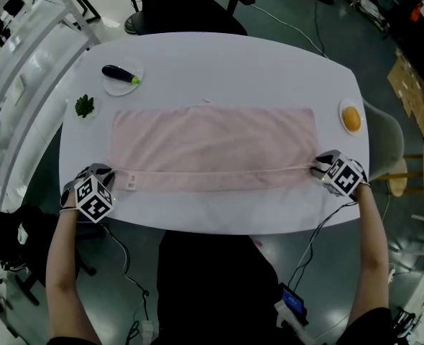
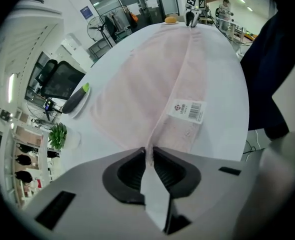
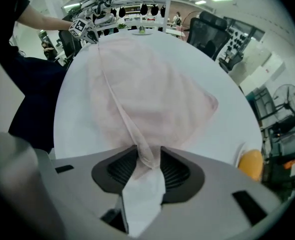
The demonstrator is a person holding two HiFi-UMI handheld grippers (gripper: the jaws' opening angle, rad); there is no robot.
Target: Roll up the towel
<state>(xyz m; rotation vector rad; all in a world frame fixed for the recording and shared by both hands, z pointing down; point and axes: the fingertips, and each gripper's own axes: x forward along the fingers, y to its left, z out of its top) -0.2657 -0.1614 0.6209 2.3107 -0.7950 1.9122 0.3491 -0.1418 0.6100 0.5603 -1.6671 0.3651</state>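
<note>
A pale pink towel [image 1: 212, 144] lies spread across the white table [image 1: 219, 63], its near strip turned over into a long fold with a white label [image 2: 187, 110] near the left end. My left gripper [image 1: 110, 172] points steeply down at the fold's left end. In the left gripper view that gripper [image 2: 148, 153] stands with its jaws almost together, pinching the towel's edge. My right gripper [image 1: 317, 167] is at the fold's right end. Seen in the right gripper view, this gripper [image 3: 148, 156] has its jaws a little apart, with a slack bunch of towel [image 3: 137, 84] lying between them.
A dark eggplant [image 1: 120, 74] lies on a small plate at the far left, with a small green plant [image 1: 85, 106] beside it. An orange fruit [image 1: 351, 118] rests on a plate at the right edge. A black chair [image 1: 190, 6] stands behind the table.
</note>
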